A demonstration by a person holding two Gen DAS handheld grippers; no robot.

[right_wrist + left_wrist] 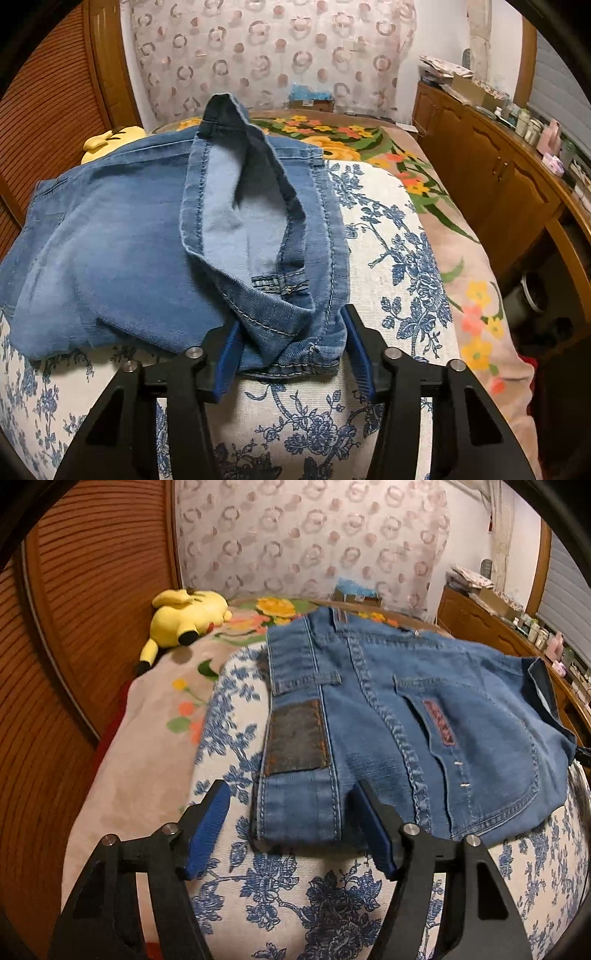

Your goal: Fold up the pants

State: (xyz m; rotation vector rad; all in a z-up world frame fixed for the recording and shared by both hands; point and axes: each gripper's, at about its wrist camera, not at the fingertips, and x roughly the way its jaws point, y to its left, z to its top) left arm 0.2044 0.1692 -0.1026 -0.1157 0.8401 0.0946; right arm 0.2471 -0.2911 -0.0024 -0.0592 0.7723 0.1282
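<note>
Straddling the jeans [388, 716] on the floral cloth [314, 897], your left claw [291, 827] stands spread around the waistband corner; your right claw [291, 354] flanks the hem end, whether pinching it, unclear.

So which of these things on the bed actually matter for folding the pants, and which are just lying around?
Part of the job:
- jeans
- left gripper, jaws astride the waistband end
- right gripper, jaws astride the hem corner
- blue floral cloth under the jeans

Just lying about:
- yellow plush toy
- flowered blanket
- wooden cabinet with jars on top
</note>
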